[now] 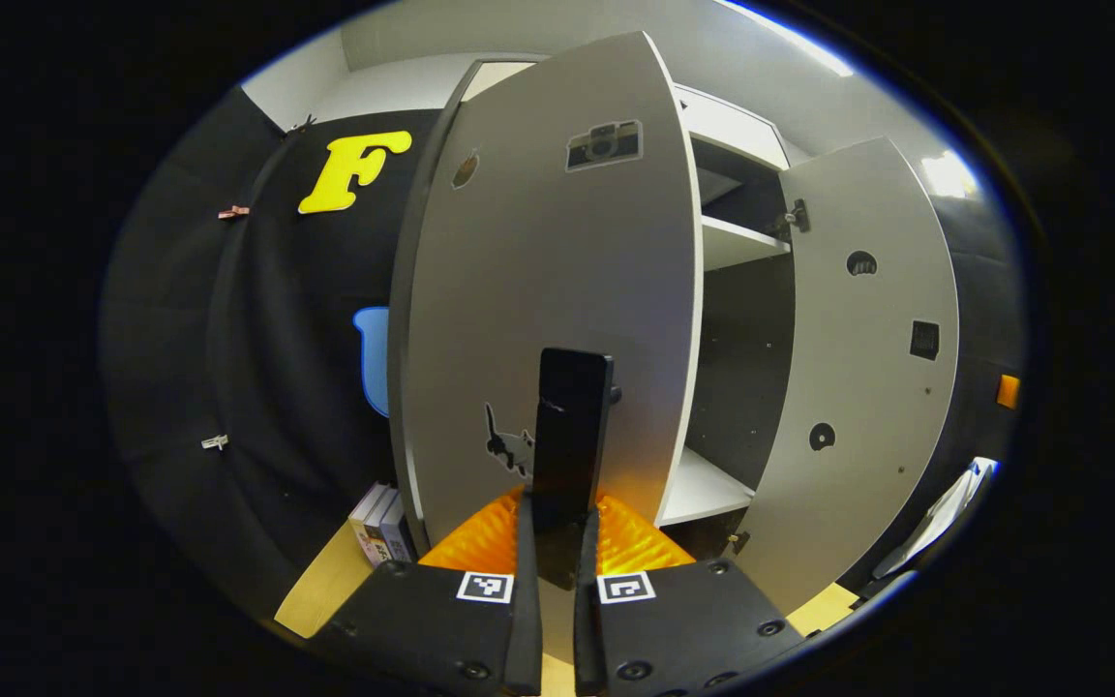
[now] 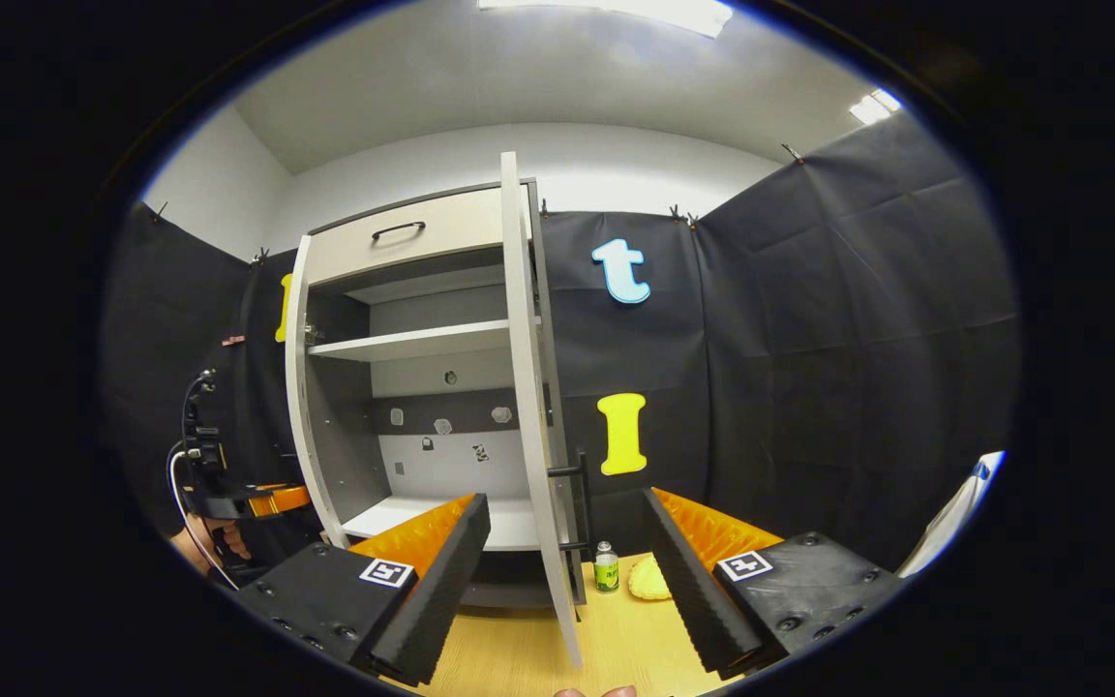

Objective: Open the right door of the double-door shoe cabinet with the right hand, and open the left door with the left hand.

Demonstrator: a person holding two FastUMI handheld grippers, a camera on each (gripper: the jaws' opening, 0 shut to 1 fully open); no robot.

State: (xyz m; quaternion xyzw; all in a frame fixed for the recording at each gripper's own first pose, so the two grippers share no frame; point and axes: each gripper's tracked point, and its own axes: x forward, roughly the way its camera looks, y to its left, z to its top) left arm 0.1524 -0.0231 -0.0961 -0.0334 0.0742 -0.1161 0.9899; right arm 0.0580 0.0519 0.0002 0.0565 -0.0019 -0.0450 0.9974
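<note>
The shoe cabinet stands on the tabletop against the far black cloth wall, and both doors are swung out.

In the left gripper view, the left gripper has its jaws closed on the dark vertical handle of the left door. Beyond that door's edge the right door stands wide open.

In the right gripper view, the right gripper has its jaws spread wide, holding nothing. The right door shows edge-on between the two fingers, apparently touching neither. At far left, a hand holds the left gripper by the left door.

The risk I see is on the left: if the pull strays from the hinge's arc, the jaws may slip off the narrow handle, or the whole cabinet may drag across the tabletop. The freed right door could drift, too. A small green bottle and a yellow object sit just beside the cabinet's right foot, within its sweep.

The doors carry small picture stickers; I can make out no writing on them.
</note>
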